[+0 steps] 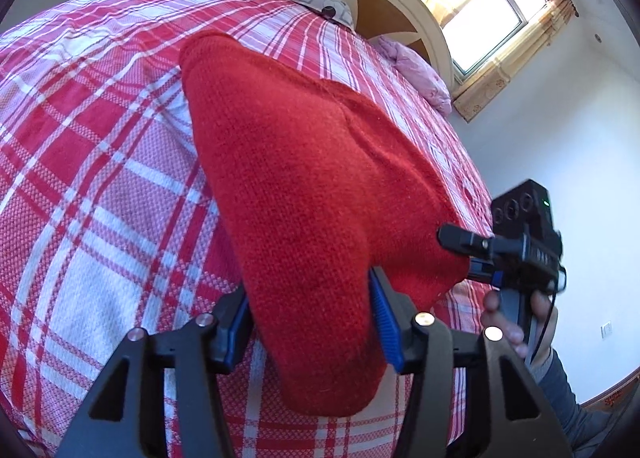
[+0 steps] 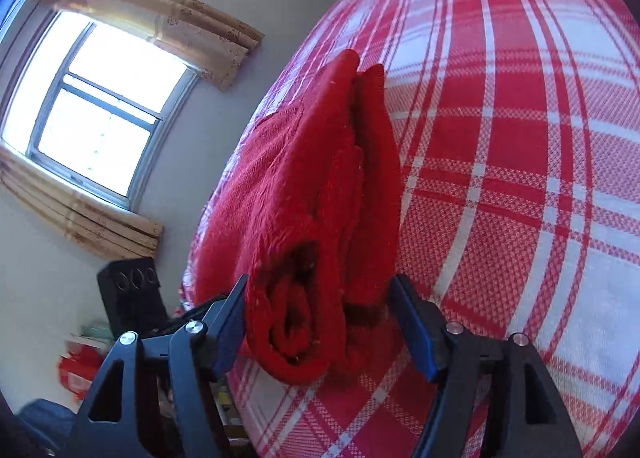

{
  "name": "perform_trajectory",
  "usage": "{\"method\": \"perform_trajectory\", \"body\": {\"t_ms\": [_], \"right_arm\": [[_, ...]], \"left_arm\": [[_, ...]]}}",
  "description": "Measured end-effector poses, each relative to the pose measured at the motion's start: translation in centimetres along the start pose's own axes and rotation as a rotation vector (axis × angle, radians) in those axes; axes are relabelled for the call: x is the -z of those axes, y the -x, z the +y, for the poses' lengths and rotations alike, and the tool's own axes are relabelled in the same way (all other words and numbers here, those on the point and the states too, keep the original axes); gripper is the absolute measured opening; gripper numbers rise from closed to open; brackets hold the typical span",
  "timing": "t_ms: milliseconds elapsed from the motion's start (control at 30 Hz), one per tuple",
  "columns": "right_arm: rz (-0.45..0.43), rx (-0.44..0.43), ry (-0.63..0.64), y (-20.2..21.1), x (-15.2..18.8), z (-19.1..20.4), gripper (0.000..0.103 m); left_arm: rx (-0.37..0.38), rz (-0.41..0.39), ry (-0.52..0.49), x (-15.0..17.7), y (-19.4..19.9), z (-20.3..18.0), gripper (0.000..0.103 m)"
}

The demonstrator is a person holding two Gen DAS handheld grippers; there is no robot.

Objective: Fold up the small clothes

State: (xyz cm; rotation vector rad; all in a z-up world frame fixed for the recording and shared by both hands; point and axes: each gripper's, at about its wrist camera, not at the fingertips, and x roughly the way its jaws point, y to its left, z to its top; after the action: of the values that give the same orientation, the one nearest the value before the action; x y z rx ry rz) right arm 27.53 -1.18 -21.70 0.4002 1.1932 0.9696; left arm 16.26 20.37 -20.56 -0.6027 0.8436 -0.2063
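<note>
Red knit garment (image 1: pixel 304 194), folded, lies on the plaid bed (image 1: pixel 100 178). Left tool (image 1: pixel 312 322) and right tool (image 2: pixel 320 322) stand apart, straddling its ends unclamped. Risk: withdrawing fingers (image 2: pixel 412 326) snag the knit, spilling loose layers.

Left gripper (image 1: pixel 312 322): black two-finger frame with blue pads, jaws parted, pointing down at a slant. The folded red knit garment (image 1: pixel 304 186) sits between the pads; pad contact can't be judged. Right gripper (image 2: pixel 320 322): same build, jaws wide, left pad at the roll, right pad clear of it. Bare hand (image 1: pixel 516 322) in a grey sleeve (image 1: pixel 568 406) grips its handle.
</note>
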Motion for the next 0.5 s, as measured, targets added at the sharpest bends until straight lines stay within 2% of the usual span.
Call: {"method": "perform_trajectory", "body": {"t_ms": [33, 67, 133, 167, 267, 367, 433, 500], "right_arm": [[-0.001, 0.009, -0.009, -0.1, 0.4, 0.1, 0.069], [-0.001, 0.015, -0.018, -0.1, 0.7, 0.3, 0.062], [0.028, 0.039, -0.011, -0.4, 1.6, 1.0, 0.038], [0.037, 0.069, -0.003, -1.2, 1.1, 1.4, 0.033], [0.013, 0.082, 0.014, -0.6, 1.0, 2.4, 0.028], [0.019, 0.106, 0.005, 0.3, 1.2, 2.4, 0.028], [0.047, 0.152, -0.013, -0.6, 1.4, 1.6, 0.028], [0.032, 0.108, -0.065, -0.8, 1.5, 0.6, 0.028]], "left_arm": [[-0.001, -0.001, -0.002, -0.1, -0.1, 0.0, 0.056], [-0.001, -0.002, -0.005, -0.1, -0.1, 0.1, 0.056], [-0.004, 0.004, -0.012, 0.1, -0.1, 0.0, 0.054], [-0.011, 0.009, -0.022, 0.2, -0.1, -0.1, 0.052], [-0.053, 0.000, -0.075, 0.5, 0.5, -1.5, 0.049], [-0.090, 0.037, -0.093, 0.9, 0.1, -1.9, 0.049], [-0.100, 0.034, -0.094, 1.1, 0.0, -1.8, 0.055], [-0.106, 0.040, -0.075, 1.4, -0.3, -1.4, 0.058]]}}
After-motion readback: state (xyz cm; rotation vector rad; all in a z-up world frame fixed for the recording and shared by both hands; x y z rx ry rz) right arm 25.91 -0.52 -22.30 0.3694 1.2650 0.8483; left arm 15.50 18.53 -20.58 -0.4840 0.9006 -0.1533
